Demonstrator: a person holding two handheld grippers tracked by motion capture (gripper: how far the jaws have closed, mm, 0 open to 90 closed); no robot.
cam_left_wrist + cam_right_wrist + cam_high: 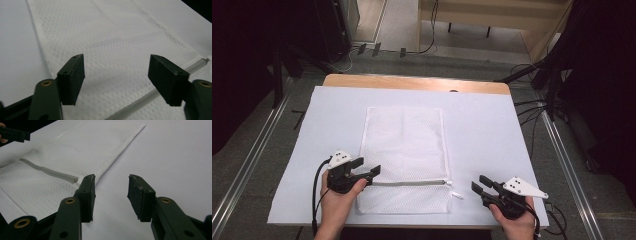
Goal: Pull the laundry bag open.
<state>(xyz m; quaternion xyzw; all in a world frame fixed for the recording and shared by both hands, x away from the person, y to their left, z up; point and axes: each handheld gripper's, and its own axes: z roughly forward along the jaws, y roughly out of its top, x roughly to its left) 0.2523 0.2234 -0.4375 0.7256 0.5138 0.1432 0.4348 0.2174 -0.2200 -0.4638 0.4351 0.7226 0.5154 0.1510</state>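
On the desk (492, 125), covered by a pale sheet, a white mesh bag (404, 145) lies flat at the middle, its grey zipper (412, 183) running across near the person's edge. Left gripper (366, 170) hovers over the bag's left edge, jaws apart; right gripper (482, 186) sits right of the bag, jaws apart.

A white mesh bag (404, 157) lay flat at the centre of the pale table cover (482, 130), its grey zipper (409, 183) running across near the lower edge. The left gripper (368, 168), jaws apart, sat at the bag's lower left corner; the right gripper (478, 183), also parted, rested lower right, apart from the bag.
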